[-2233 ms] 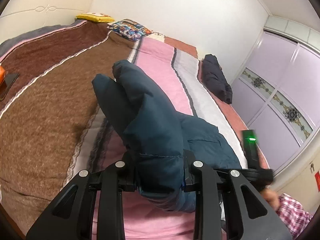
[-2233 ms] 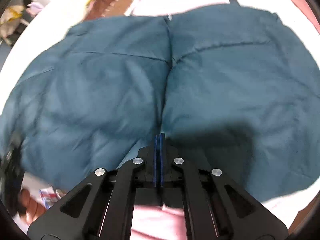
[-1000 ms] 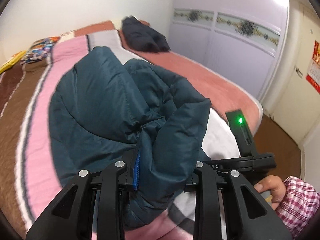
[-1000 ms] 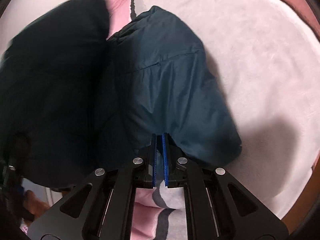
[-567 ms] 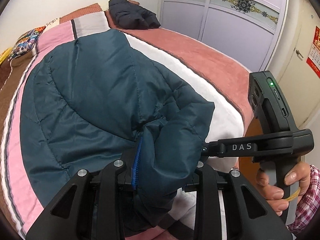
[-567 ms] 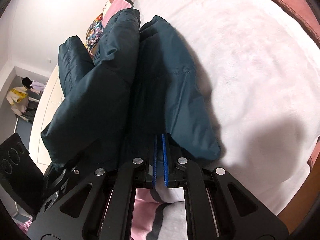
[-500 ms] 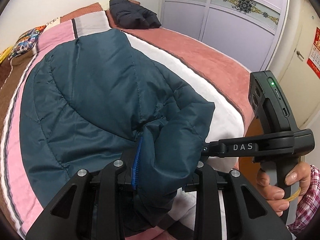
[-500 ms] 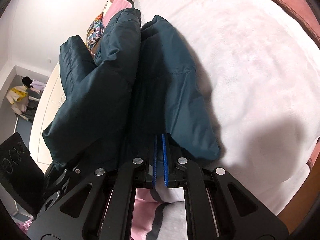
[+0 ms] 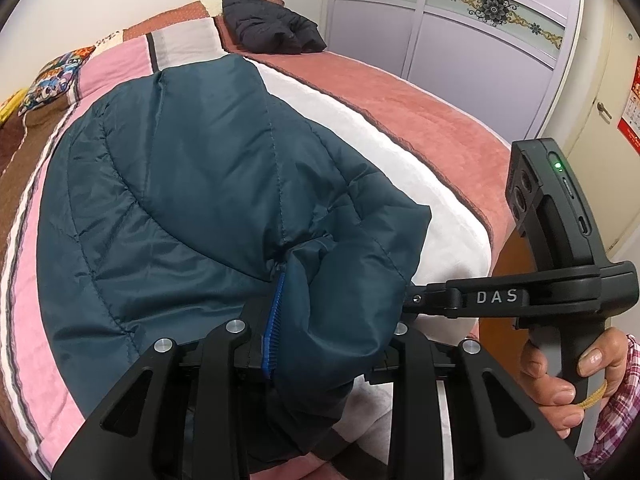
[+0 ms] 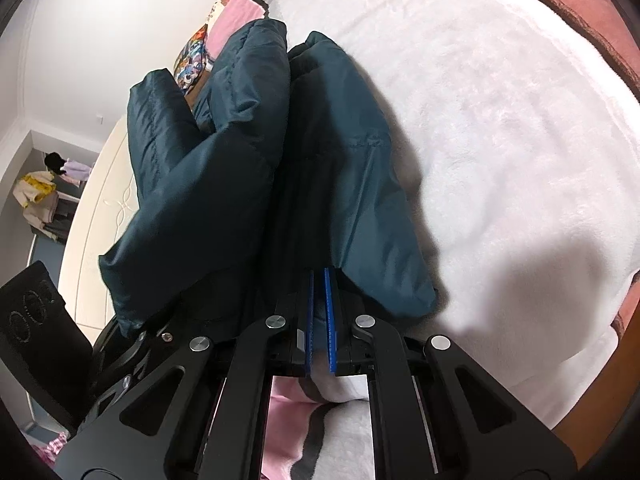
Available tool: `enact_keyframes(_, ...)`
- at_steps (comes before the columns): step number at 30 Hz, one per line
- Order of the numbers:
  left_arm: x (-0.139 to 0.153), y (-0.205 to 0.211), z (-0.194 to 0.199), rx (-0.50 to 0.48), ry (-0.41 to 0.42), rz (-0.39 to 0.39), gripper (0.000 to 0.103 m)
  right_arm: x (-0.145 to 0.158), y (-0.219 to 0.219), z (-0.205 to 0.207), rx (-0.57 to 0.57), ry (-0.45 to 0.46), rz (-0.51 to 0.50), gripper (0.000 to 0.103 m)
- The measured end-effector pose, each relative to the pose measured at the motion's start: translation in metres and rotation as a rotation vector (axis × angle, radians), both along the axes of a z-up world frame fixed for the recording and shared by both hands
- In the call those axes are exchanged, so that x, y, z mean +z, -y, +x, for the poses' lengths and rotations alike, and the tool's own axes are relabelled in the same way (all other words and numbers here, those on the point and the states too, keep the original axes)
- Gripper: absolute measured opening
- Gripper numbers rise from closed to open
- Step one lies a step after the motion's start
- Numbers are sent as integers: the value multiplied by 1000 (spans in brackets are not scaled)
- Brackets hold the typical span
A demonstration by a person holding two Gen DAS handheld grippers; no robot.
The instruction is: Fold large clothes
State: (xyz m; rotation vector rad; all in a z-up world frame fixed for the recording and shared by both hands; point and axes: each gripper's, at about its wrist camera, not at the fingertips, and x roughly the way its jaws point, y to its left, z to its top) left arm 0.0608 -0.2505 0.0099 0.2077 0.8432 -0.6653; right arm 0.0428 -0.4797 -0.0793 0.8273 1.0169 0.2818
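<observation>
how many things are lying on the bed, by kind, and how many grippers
jackets: 2 (teal puffer jacket, dark jacket at the far end)
patterned cushions: 1 (patterned cushion)
grippers: 2 (left gripper, right gripper), both gripping the teal one
total: 5
A yellow item at the left edge is too cut off to name.

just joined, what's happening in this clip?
A person is folding a teal puffer jacket on a bed, with a hand-held gripper in each hand. The left hand-held gripper is shut on a thick bunch of the jacket near its edge. The right hand-held gripper pinches a thinner layer of it. The jacket lies doubled over on the blanket. A black garment sits further back.
</observation>
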Motion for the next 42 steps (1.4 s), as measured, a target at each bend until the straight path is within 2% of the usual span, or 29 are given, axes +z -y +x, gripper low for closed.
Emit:
enact_keyframes(4,-4,3,2,-5,-8,5,37,2,2,-2,-14,-2,-5,8)
enact_keyframes(5,-4,4,2,-9,-7,5,43,4,2,-3,-16,-2,-7,8)
enact_keyframes(6,-3,5,1,-22,-9,1,54,6,3,-4,-20,-1,-11,8)
enact_keyframes(9,1,10,-2,-53,-6,-1,67,15,7,-10,-34,10,-33,8)
enact_keyframes(12,9,9,-3,-55,-7,-6,68,22,13,-17,-55,21,-44,8)
enact_keyframes(18,35,-8,-2,-67,-63,-122,68,32,22,-27,-89,37,-66,8)
enact_keyframes(25,79,-37,-10,-81,3,-242,69,49,21,-31,-98,63,-100,8)
enact_keyframes(29,97,-66,0,4,45,-289,69,67,17,-33,-102,107,-150,8)
enact_keyframes(33,102,-89,16,98,71,-291,69,89,10,-36,-103,164,-185,8)
enact_keyframes(37,99,-107,35,180,67,-277,69,115,-7,-37,-57,238,-222,8)
enact_keyframes(42,94,-123,59,249,52,-262,69,132,-38,-32,40,291,-244,8)
